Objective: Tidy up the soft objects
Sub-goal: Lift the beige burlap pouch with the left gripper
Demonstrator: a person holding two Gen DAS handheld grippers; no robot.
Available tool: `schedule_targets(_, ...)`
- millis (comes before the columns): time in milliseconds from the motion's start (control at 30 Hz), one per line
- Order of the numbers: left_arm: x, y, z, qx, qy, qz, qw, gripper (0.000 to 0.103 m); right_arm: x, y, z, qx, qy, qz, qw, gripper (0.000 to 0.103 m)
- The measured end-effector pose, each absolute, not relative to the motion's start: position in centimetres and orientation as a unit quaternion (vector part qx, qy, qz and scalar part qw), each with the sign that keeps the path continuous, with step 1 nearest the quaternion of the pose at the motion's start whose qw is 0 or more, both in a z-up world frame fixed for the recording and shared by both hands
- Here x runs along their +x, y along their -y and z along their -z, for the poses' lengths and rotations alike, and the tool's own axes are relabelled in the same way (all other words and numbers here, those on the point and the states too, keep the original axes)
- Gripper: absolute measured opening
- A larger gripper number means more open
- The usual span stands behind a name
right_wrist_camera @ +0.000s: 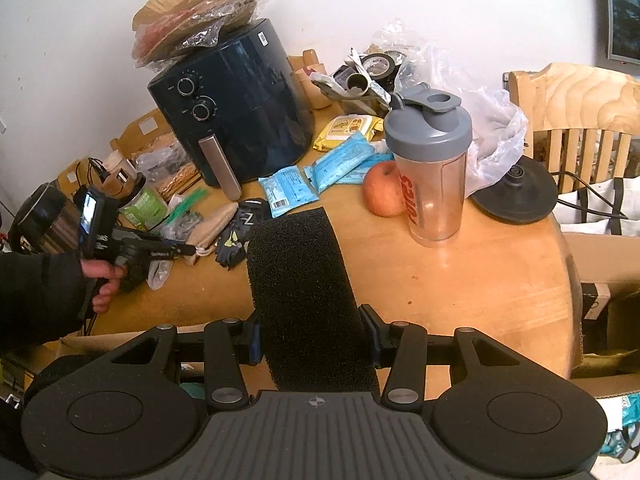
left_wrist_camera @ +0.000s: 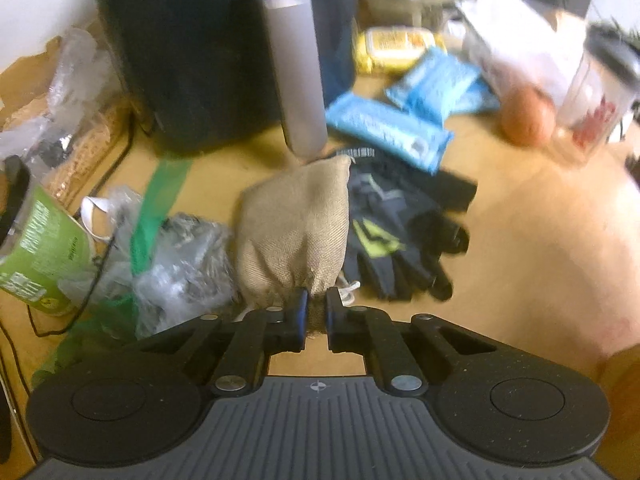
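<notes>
The left wrist camera is sitting low and close over the table (left_wrist_camera: 540, 240), looking steeply down past its fingers at a pouch (left_wrist_camera: 294, 232) and gloves (left_wrist_camera: 396, 236). The right wrist camera is looking from farther back, off the table's (right_wrist_camera: 460, 280) edge, taking in the fryer (right_wrist_camera: 236, 100). Both are sharing fryer (left_wrist_camera: 192, 52), pouch (right_wrist_camera: 214, 224), gloves (right_wrist_camera: 238, 236).

A round wooden desk (right_wrist_camera: 460, 280) stands against a plain white wall (right_wrist_camera: 80, 20). A light wooden chair (right_wrist_camera: 576, 120) sits at its far right side, cardboard boxes (right_wrist_camera: 600, 248) below it.
</notes>
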State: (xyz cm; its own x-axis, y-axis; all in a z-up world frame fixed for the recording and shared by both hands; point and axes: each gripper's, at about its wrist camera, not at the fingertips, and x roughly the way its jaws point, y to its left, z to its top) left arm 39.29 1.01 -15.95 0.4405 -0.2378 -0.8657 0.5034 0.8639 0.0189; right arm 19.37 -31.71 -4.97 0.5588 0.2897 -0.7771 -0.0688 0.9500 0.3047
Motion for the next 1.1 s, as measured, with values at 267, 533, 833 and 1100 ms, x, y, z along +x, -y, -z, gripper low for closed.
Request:
schedule_targets(267, 39.1, -2.3, 11.3, 0.109, -0.439, 0.210, 0.867, 0.009, 19.8, 31.6, 4.7, 0.116, -0.452, -0.114, 0.877, 0.049)
schedule_targets(533, 38.2, -3.1, 8.3, 0.098, -0.414, 0.198, 0.883, 0.009, 20.1, 31.5, 4.8, 0.108, -0.452, -0.126, 0.876, 0.049)
schedule_targets(833, 36.1, -4.3, 7.2, 0.078, -0.419, 0.183, 0.886, 0.009, 20.2, 31.3, 4.8, 0.099, -0.455, -0.140, 0.874, 0.049)
schedule_targets(1100, 33.8, -5.1, 5.7, 0.058, -0.426, 0.171, 0.887, 0.009, 20.6, 31.1, 4.5, 0.092, -0.453, -0.151, 0.874, 0.049)
